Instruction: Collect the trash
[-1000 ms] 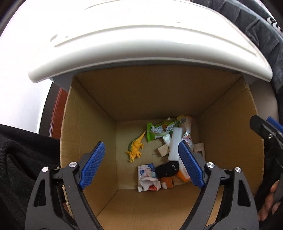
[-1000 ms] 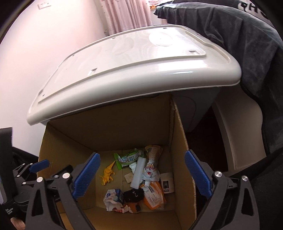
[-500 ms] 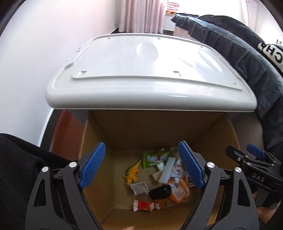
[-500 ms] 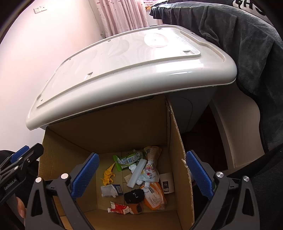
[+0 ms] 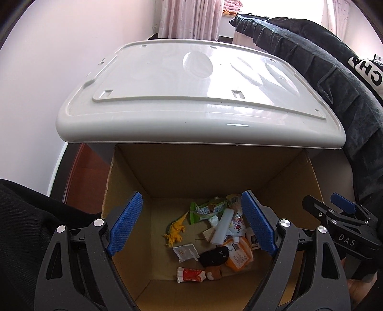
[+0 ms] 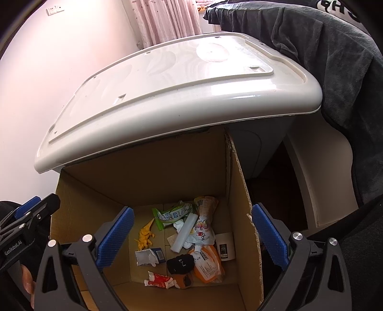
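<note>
An open cardboard box holds the collected trash on its floor: a yellow toy dinosaur, a green wrapper, a white tube, an orange pouch, a black item, a white packet and a red-and-white wrapper. My left gripper hangs open above the box with nothing between its blue pads. My right gripper is also open and empty over the box, its right pad past the right wall. The same trash lies below it.
A white plastic lid overhangs the box's far edge. A dark grey garment drapes at the right, over a white panel. Pink curtains and a pale wall stand behind. A black sleeve fills the lower left.
My left gripper has risen and tilted up, so the lid's top now shows. On the box floor the crumpled wrapper bundle has come apart into a white packet and a red-and-white wrapper.
</note>
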